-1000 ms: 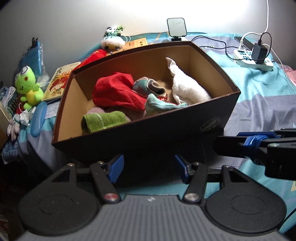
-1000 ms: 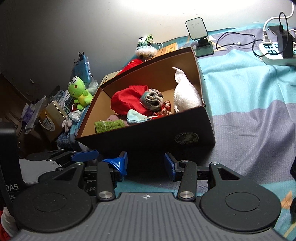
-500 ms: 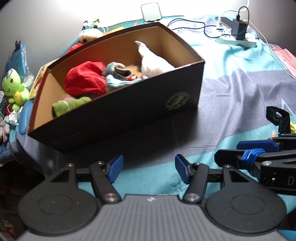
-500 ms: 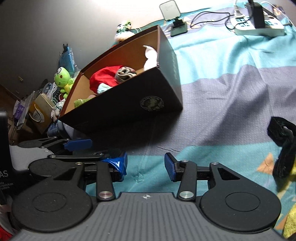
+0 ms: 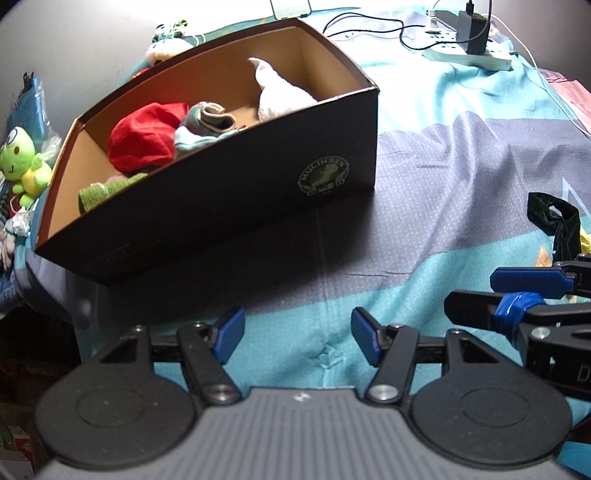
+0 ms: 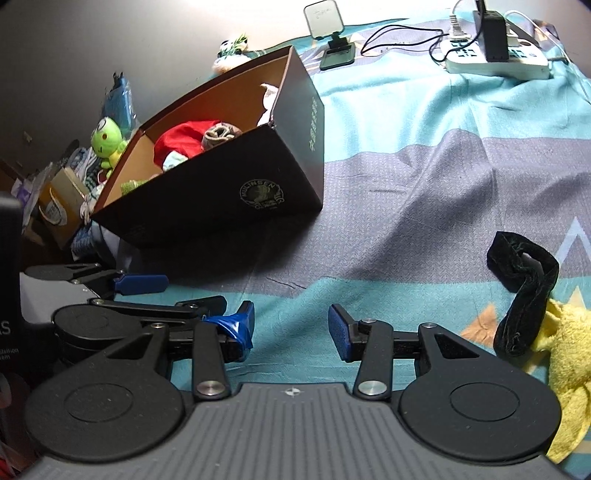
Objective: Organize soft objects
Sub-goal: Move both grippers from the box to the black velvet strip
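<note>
A dark cardboard box (image 5: 221, 210) stands on the bed. Inside it lie a red cloth (image 5: 144, 140), a grey-teal sock (image 5: 207, 123), a white towel (image 5: 280, 92) and a green cloth (image 5: 107, 188). My left gripper (image 5: 297, 339) hovers over the bedspread in front of the box, open and empty. Just to its right, my right gripper (image 6: 291, 328) is also open with nothing between its fingers. A black velvet band (image 6: 524, 288) lies on the bed to the right of the right gripper, resting partly on a yellow towel (image 6: 565, 354).
A white power strip (image 6: 495, 62) with cables and a phone stand (image 6: 328, 33) sit at the back of the bed. A green frog plush (image 5: 22, 162) and clutter lie left of the box, past the bed edge. Open bedspread (image 6: 424, 184) stretches right of the box.
Both grippers have drawn back from the box and sunk toward the bed, so the box now sits farther off to the left. The black band and yellow towel have come into view.
</note>
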The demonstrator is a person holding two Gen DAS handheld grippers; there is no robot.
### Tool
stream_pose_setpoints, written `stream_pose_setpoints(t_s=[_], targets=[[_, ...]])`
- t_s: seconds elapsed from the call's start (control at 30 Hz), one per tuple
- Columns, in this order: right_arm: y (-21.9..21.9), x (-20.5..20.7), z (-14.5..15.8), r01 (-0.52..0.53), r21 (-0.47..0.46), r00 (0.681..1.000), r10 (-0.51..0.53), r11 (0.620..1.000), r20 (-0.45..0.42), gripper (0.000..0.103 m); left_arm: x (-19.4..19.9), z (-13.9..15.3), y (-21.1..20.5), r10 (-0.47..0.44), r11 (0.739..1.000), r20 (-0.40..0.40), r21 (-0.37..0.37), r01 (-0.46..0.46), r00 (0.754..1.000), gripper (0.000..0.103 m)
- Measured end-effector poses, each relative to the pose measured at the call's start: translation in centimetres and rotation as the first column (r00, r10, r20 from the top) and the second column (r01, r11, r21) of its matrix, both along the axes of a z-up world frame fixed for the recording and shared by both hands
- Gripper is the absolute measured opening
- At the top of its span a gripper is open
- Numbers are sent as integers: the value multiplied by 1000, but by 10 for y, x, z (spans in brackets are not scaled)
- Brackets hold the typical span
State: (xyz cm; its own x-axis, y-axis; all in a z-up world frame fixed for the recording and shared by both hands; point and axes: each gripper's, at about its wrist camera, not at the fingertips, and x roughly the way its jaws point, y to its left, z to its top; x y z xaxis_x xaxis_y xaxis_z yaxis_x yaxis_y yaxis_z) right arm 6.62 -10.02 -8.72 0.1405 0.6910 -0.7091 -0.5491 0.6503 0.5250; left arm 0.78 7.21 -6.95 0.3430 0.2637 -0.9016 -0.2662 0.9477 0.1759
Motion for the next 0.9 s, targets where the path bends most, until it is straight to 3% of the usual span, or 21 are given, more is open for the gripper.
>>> stream_pose_setpoints(t_s=[0.53,0.9], targets=[[11,-4,3,-125,-20,990,126,992,63,28,-15,-2,10,118,993,-38,35,-117,992,64],[-14,7,-4,-135,5,990,135,991,29,28,-8,-8,-20,117,992,-63,45,-115,991,64]])
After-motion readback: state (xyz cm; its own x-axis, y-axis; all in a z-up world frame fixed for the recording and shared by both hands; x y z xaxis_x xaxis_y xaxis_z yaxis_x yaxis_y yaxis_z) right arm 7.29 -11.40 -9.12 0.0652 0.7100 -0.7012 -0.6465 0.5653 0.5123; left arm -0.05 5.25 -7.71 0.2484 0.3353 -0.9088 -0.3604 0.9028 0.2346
